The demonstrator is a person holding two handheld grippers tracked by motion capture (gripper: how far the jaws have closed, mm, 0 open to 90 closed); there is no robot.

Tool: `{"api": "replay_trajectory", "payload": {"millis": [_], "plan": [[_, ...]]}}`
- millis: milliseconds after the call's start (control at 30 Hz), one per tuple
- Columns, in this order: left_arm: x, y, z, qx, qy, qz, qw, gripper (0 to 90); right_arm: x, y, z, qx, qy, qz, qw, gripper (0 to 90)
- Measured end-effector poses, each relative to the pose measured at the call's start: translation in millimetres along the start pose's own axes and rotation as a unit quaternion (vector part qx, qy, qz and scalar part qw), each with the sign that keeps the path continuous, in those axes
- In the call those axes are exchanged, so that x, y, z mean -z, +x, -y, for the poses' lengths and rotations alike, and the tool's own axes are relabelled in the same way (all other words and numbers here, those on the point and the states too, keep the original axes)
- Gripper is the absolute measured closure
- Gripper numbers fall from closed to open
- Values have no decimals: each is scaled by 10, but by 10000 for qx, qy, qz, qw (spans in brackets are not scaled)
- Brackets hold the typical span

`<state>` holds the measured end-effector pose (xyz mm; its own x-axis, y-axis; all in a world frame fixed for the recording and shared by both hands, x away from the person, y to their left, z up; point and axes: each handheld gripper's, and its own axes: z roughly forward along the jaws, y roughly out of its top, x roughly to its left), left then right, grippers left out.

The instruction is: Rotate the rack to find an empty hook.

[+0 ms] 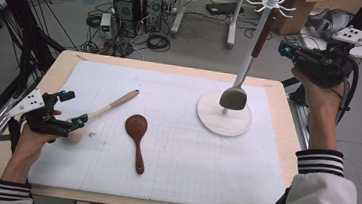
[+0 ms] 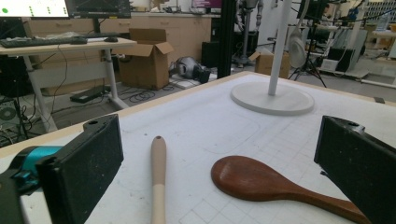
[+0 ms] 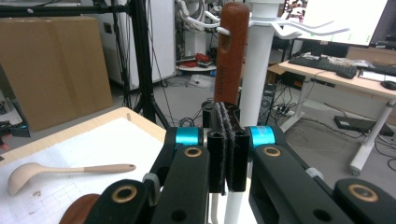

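At the utensil rack (image 1: pixel 224 124) on the far right of the table (image 1: pixel 172 67), my right hand-held gripper (image 1: pixel 283 47) sits level with the hanging spatula (image 1: pixel 261 37). Its pads are pressed together with nothing between them. In the right gripper view the spatula's brown wooden handle (image 3: pixel 231 56) rises just beyond the closed right hand-held gripper (image 3: pixel 226 109), its eyelet caught on a white hook beside the rack's pole (image 3: pixel 257 70).

I judge the spatula light and rigid. It hangs freely, so a nudge would likely set it swinging. The varnished handle looks smooth, and the mid-handle, below the hook, seems the safest place to pinch — not the grey blade, which hangs low by the rack's base.

On the left, my left hand-held gripper (image 1: pixel 74 108) stands spread wide over the bowl end of the pale wooden spoon (image 1: pixel 108 107), which lies flat on the gridded mat (image 1: pixel 173 156). Its slim handle (image 2: pixel 159 172) runs between the open pads of that gripper (image 2: pixel 219 140), apparently untouched. It looks stiff, light and easy to roll — a grip near the neck would suit it. The dark wooden spoon (image 1: pixel 137 133) lies just beside it.

There may be a faint stamp on the spatula handle, too blurred to read. I can make out no other brand or label.
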<state>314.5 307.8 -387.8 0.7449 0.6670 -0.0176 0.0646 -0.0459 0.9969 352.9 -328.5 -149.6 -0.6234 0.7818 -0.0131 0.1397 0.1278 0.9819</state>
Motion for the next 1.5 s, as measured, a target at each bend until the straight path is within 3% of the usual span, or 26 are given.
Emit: {"api": "replay_trajectory", "payload": {"millis": [933,1500], "plan": [[44,59,32,47,26,-85,9999,17,-80,-343,-488,141,422,344,9984,900],[62,74,40,47,47,-102,9999,17,-211,-384,-546,160,504,375,9979,900]]}}
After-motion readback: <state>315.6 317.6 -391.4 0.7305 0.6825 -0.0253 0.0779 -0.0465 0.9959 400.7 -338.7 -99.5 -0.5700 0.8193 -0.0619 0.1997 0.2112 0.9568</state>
